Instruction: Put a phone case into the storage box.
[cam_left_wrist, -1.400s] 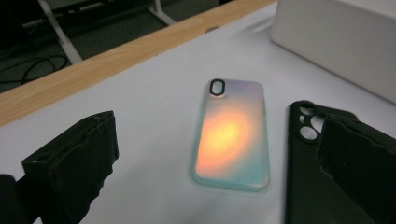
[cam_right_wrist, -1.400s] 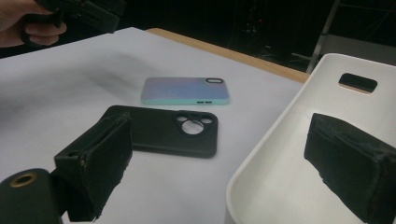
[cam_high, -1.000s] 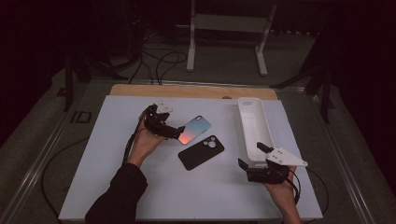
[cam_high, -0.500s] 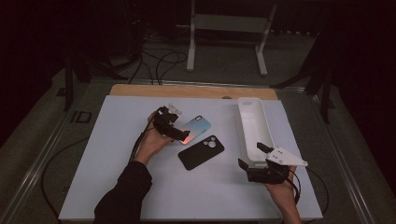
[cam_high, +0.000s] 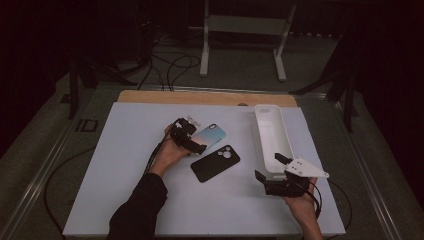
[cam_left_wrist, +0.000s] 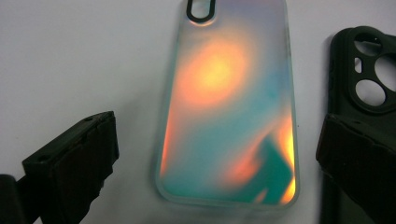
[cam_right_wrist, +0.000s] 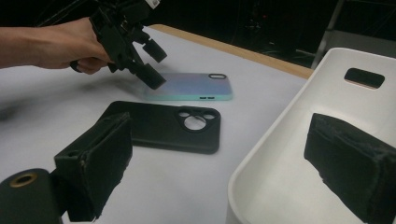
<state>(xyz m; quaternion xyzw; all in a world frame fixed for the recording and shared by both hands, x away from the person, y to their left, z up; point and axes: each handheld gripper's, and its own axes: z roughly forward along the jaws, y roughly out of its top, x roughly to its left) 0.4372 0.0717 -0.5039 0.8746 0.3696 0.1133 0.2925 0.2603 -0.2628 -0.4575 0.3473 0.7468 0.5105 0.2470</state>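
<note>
A: From the high view, where does the left gripper (cam_high: 192, 142) stand?
B: At the near end of the iridescent phone case (cam_high: 209, 136), jaws spread, nothing clamped. Half a second ago it sat a little farther back from the case; now it has slid closer in. The right gripper (cam_high: 274, 169) rests at the near end of the white tray (cam_high: 267, 135), jaws apart and empty, where it was before.

A: And the left gripper view?
B: Its two black jaws stand wide, one on each side of the iridescent phone case (cam_left_wrist: 229, 107), clear of its edges. The case lies flat on the white table (cam_left_wrist: 84, 60), back up, shimmering orange and teal, camera cutout at the far end. The black phone case (cam_left_wrist: 362, 84) lies just beside it.

A: The right gripper view?
B: Its own jaws gape, one over the table, one over the tray (cam_right_wrist: 299, 140). Beyond, the black phone case (cam_right_wrist: 163, 126) lies flat, and the left gripper (cam_right_wrist: 144, 63) tips down at the iridescent case (cam_right_wrist: 191, 86).
</note>
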